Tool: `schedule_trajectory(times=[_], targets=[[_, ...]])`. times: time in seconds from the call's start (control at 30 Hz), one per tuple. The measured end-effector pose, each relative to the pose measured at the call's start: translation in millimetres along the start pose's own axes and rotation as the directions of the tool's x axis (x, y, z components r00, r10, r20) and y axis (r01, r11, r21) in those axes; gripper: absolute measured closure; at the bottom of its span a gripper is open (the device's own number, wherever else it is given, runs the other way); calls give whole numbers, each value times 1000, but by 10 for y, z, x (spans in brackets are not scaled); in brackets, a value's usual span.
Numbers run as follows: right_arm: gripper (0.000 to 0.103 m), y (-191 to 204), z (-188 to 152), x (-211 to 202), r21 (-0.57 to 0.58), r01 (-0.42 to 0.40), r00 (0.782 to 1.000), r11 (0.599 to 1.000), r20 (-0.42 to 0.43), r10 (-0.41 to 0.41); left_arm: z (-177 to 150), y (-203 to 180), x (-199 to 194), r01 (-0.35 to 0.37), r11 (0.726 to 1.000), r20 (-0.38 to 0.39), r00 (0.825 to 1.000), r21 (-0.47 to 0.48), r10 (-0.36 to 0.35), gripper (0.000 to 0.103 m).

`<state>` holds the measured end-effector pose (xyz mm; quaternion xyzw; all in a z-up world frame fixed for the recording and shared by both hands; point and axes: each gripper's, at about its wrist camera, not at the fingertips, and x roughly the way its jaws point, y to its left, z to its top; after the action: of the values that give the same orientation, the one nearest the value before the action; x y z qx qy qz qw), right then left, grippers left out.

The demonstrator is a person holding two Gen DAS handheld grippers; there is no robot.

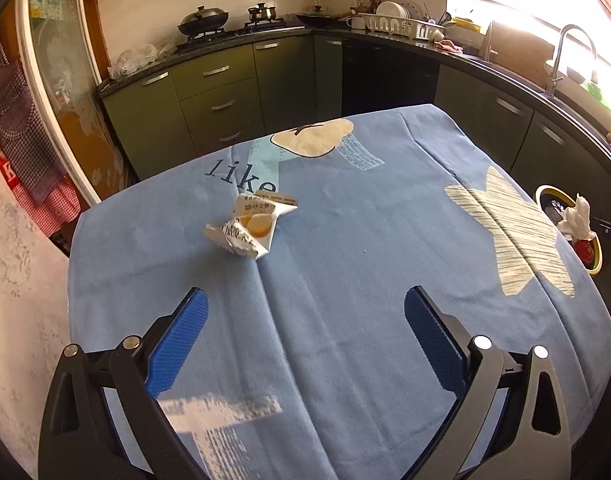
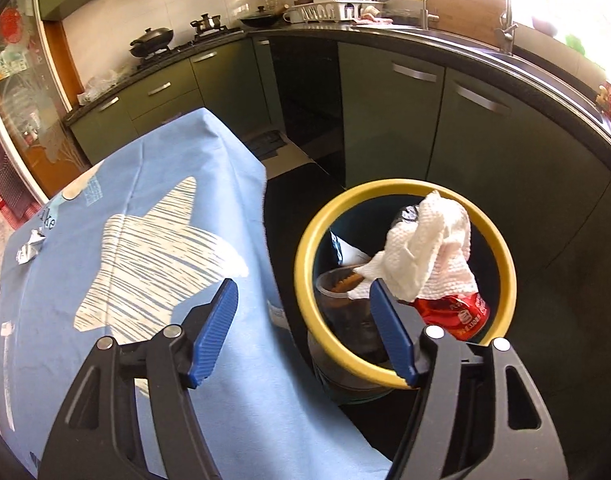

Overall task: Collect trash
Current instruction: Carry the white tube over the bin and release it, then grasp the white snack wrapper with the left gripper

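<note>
A crumpled white and yellow wrapper (image 1: 252, 224) lies on the blue tablecloth (image 1: 345, 280), ahead and left of my left gripper (image 1: 305, 308), which is open and empty above the cloth. The wrapper shows small at the far left of the right wrist view (image 2: 30, 249). My right gripper (image 2: 303, 292) is open and empty, at the rim of a yellow-rimmed trash bin (image 2: 505, 256) beside the table. A white paper towel (image 2: 421, 248) hangs just beyond the right fingertip (image 2: 379, 300), above a crushed red can (image 2: 455, 312) and a clear plastic cup (image 2: 337, 292) in the bin. The bin also shows in the left wrist view (image 1: 545, 194).
Green kitchen cabinets (image 1: 225, 92) and a dark counter wrap around behind the table, with a stove and wok (image 1: 203, 20), a dish rack (image 1: 401, 24) and a sink tap (image 1: 561, 56). The table's right edge (image 2: 261, 200) drops off beside the bin.
</note>
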<state>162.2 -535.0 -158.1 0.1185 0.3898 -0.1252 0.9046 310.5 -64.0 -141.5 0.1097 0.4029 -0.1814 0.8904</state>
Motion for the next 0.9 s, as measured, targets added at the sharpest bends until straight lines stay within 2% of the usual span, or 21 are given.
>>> schedule_trajectory(times=[0.17, 0.37, 0.53, 0.73, 0.83, 0.9], targets=[[37, 52, 7, 19, 3, -18, 1000, 1000, 1, 18, 332, 218, 298, 55, 998, -12, 998, 44, -54, 6], [37, 112, -10, 40, -6, -30, 1000, 1000, -7, 30, 570, 397, 729, 105, 989, -81, 992, 101, -97, 6], [37, 130, -5, 25, -11, -32, 999, 999, -4, 32, 618, 416, 1020, 74, 981, -125, 991, 179, -52, 6], [36, 139, -14, 23, -16, -30, 1000, 999, -11, 29, 637, 422, 1218, 90, 974, -167, 984, 209, -55, 6], [36, 150, -12, 29, -19, -30, 999, 999, -15, 30, 628, 402, 1275, 104, 972, -185, 981, 212, -65, 16], [36, 164, -11, 28, -20, -33, 999, 999, -15, 32, 614, 392, 1317, 108, 971, -210, 976, 211, -63, 29]])
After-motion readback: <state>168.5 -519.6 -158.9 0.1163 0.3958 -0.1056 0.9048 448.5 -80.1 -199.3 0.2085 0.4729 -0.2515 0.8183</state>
